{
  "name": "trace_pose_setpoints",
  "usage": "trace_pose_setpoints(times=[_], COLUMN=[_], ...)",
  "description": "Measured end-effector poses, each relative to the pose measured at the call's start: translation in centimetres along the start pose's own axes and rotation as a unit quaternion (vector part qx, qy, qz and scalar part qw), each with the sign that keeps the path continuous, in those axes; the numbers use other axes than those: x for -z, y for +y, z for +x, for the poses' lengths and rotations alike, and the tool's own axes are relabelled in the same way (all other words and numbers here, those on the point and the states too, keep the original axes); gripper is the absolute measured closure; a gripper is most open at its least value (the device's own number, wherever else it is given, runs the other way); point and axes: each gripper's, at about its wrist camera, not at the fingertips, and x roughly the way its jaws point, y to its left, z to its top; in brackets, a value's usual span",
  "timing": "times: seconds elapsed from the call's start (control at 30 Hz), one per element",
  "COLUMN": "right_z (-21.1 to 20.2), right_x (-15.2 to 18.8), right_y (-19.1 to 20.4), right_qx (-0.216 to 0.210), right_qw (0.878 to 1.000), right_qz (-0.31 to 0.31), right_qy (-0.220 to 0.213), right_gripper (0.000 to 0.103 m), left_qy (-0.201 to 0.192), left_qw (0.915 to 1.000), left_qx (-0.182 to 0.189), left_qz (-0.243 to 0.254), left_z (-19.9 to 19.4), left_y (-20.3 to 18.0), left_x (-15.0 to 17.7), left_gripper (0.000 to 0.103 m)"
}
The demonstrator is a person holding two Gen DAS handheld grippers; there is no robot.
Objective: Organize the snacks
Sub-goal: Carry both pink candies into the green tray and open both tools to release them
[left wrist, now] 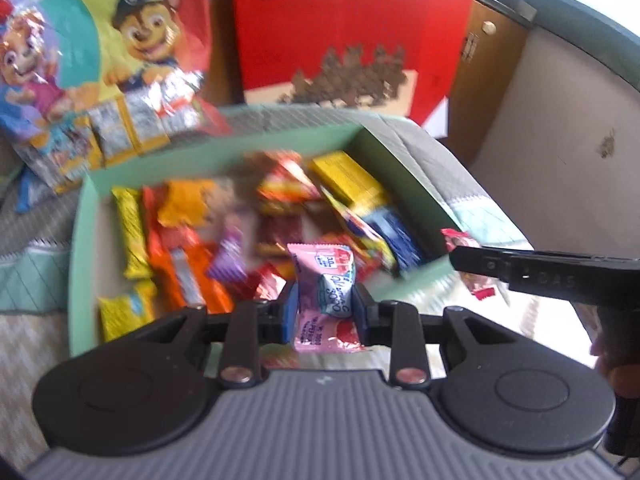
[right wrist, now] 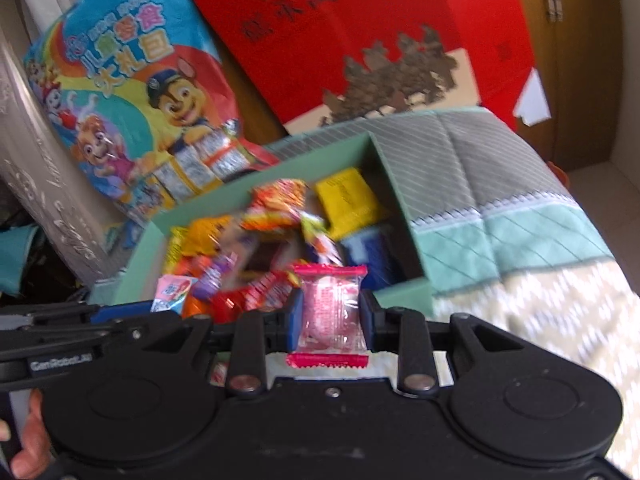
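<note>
A pale green box [left wrist: 80, 216] [right wrist: 400, 184] full of several mixed snack packets lies on a quilted bed cover. My left gripper [left wrist: 326, 304] is shut on a pink candy packet [left wrist: 324, 280] with a blue and white label, held above the box's near edge. My right gripper [right wrist: 330, 316] is shut on a clear wrapper with red ends and a pink sweet inside [right wrist: 330, 312], also over the near edge of the box. In the left wrist view the right gripper's black finger [left wrist: 520, 268] reaches in from the right with that red-ended wrapper [left wrist: 460, 240]. The left gripper [right wrist: 120, 312] shows at lower left in the right wrist view, its pink packet [right wrist: 172, 288] peeking out.
A big cartoon-dog snack bag [left wrist: 100, 60] [right wrist: 140, 92] leans behind the box on the left. A red gift box [left wrist: 352, 28] [right wrist: 380, 32] stands behind it. Brown cabinet doors [right wrist: 568, 60] are at the right. The grey and mint quilt [right wrist: 500, 192] slopes away right of the box. A hand [right wrist: 28, 440] shows at lower left.
</note>
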Motion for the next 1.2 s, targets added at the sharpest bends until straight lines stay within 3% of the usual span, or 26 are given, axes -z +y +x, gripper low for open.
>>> trace_pose_setpoints(times=[0.33,0.57,0.93,1.03,1.07,1.1,1.13,1.2], right_z=[5.9,9.5,11.8,12.0,12.1,12.1,12.1,11.7], right_x=[-4.7,-5.4,-5.8,-6.0,-6.0,-6.1,-6.1,-6.1], right_y=[3.6,4.5,4.7,4.5,4.5,4.4,4.4,4.3], right_qx=[-0.009,0.0,0.001,0.0,0.0,0.0,0.001,0.006], right_qw=[1.0,0.999,0.999,0.999,0.999,0.999,0.999,0.999], right_qz=[-0.01,-0.013,-0.018,-0.014,-0.012,-0.009,-0.006,0.0], right_qy=[0.018,0.038,0.05,0.051,0.05,0.048,0.046,0.034], right_gripper=[0.074,0.074,0.074,0.072,0.071,0.061,0.042,0.014], left_qy=[-0.002,0.018,0.025,0.027,0.026,0.024,0.024,0.017], left_qw=[0.9995,0.9992,0.9989,0.9988,0.9987,0.9985,0.9983,0.9981], left_qx=[-0.021,-0.016,-0.018,-0.021,-0.025,-0.032,-0.037,-0.046], left_qz=[-0.022,-0.032,-0.034,-0.036,-0.037,-0.038,-0.039,-0.037], left_z=[3.6,6.5,8.2,8.6,8.6,8.7,8.8,8.6], left_y=[4.2,5.4,5.9,6.0,6.0,6.0,6.0,6.0], left_x=[-3.6,-4.1,-4.6,-4.7,-4.7,-4.7,-4.7,-4.5], left_gripper=[0.075,0.075,0.074,0.071,0.064,0.047,0.036,0.015])
